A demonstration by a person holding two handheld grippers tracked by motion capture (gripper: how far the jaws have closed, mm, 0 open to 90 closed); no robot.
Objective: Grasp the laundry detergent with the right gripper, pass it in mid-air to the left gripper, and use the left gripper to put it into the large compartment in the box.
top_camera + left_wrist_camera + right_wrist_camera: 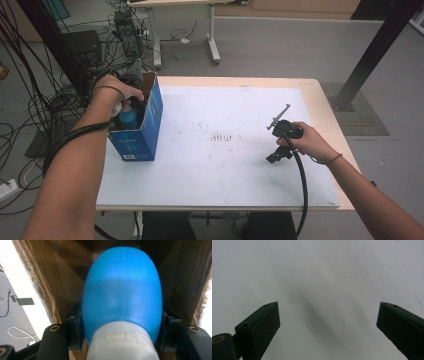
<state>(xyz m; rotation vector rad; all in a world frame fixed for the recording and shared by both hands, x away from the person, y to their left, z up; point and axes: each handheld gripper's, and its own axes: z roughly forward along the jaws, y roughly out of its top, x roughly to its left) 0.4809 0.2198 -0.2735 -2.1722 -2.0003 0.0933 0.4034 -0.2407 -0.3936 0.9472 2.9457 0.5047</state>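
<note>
- White-topped table [220, 165], cables on the floor at left; blue carton [145, 131] stands open-topped at the table's left edge.
- Left gripper [122, 322] reaches down into the carton, jaws clamped on both sides of a blue bottle [122, 290] just above its white cap [122, 343].
- Bottle sits inside the carton, long axis along the jaws, rounded base pointing deeper in, cap toward the gripper.
- Right gripper [328, 322]: jaws wide apart, nothing between them, over bare table on the right.

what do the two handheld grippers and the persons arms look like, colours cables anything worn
Both grippers, left gripper and right gripper, are black with flat rectangular jaws. A thick black cable trails from the right one. Forearms are bare, with a thin dark band on each wrist.
</note>
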